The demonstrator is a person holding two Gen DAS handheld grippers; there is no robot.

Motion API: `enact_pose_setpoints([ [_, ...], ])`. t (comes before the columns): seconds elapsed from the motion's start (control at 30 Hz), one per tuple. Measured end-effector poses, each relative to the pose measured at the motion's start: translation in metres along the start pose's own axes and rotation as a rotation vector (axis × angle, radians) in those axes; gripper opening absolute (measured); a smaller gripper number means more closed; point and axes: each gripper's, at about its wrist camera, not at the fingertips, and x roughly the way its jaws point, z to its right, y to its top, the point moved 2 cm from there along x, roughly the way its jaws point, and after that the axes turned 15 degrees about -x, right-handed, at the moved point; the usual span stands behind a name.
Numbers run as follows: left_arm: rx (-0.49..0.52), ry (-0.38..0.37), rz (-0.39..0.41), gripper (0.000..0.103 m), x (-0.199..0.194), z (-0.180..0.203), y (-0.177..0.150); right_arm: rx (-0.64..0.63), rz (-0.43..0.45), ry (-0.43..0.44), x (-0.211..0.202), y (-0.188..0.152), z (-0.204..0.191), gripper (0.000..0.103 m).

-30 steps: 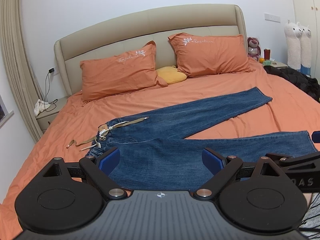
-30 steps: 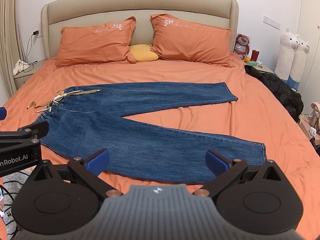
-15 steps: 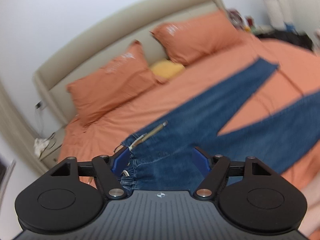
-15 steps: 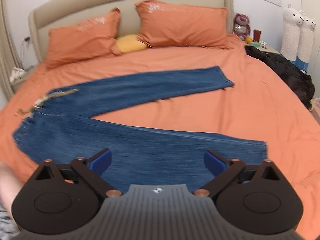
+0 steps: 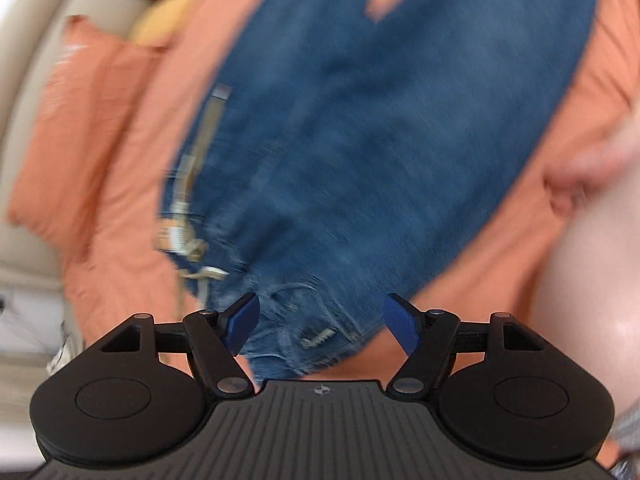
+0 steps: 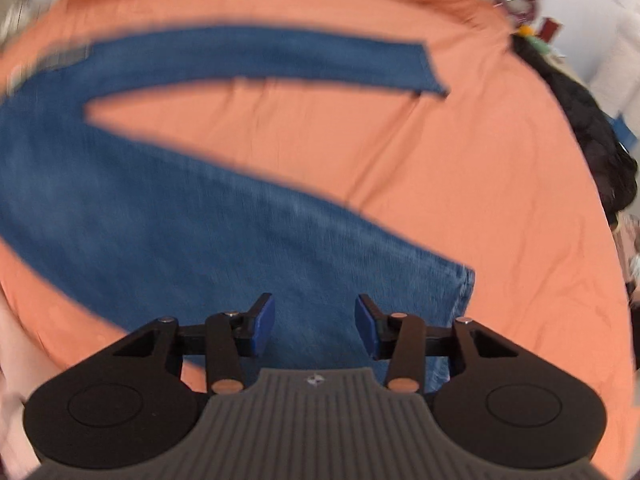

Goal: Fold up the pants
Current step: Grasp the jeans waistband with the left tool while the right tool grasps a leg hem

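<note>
The blue jeans (image 5: 380,120) lie flat on the bed's orange sheet (image 6: 460,168), both legs spread apart in a V with bare sheet showing between them. Both views are smeared by motion blur, so fine detail is hard to read.

In the left wrist view, the left claw (image 5: 322,326) hangs over the waistband end of the jeans — its blue pads (image 5: 242,320) stand well apart with nothing between them but the denim lying below. A pale drawstring (image 5: 196,240) trails along the waistband edge just to the left of the claw. An orange pillow (image 5: 84,120) and a yellow cushion (image 5: 160,20) sit at the head of the bed.

In the right wrist view, the right claw (image 6: 316,324) hovers above the nearer leg, close to its hem (image 6: 464,292). Its pads are parted to a moderate gap — narrower than the left one's — and grip nothing. The farther leg (image 6: 280,56) stretches across the bed towards a dark garment (image 6: 592,132) heaped at the right edge.
</note>
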Motion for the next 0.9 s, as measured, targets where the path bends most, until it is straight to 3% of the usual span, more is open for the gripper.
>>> enact_pose_setpoints([
  [0.3, 0.094, -0.067, -0.146, 0.088, 0.071, 0.025, 0.007, -0.148, -0.247, 0.132, 0.049, -0.015, -0.014, 0.042],
  [0.43, 0.124, -0.004, -0.153, 0.088, 0.084, 0.037, 0.008, -0.212, -0.340, 0.188, 0.065, -0.019, -0.025, 0.043],
  [0.5, 0.097, 0.019, -0.139, 0.073, 0.082, 0.038, 0.009, -0.246, -0.368, 0.199, 0.073, -0.020, -0.032, 0.043],
  [0.53, 0.072, 0.033, -0.122, 0.060, 0.077, 0.037, 0.010, -0.269, -0.381, 0.193, 0.076, -0.022, -0.035, 0.044],
  [0.57, 0.037, 0.046, -0.105, 0.046, 0.073, 0.035, 0.012, -0.295, -0.393, 0.179, 0.080, -0.024, -0.038, 0.045],
  [0.67, -0.105, 0.088, -0.024, 0.021, 0.049, 0.025, 0.020, -0.301, -0.403, 0.147, 0.087, -0.030, -0.037, 0.054],
  [0.73, -0.197, 0.112, 0.025, 0.012, 0.032, 0.020, 0.025, -0.305, -0.413, 0.133, 0.090, -0.037, -0.035, 0.055],
  [0.83, -0.310, 0.146, 0.080, 0.010, 0.015, 0.009, 0.033, -0.295, -0.433, 0.113, 0.097, -0.049, -0.031, 0.054],
  [0.87, -0.344, 0.154, 0.095, 0.010, 0.010, 0.004, 0.036, -0.287, -0.429, 0.105, 0.098, -0.053, -0.029, 0.050],
  [0.9, -0.374, 0.162, 0.107, 0.010, 0.006, 0.000, 0.037, -0.278, -0.417, 0.094, 0.094, -0.054, -0.026, 0.035],
])
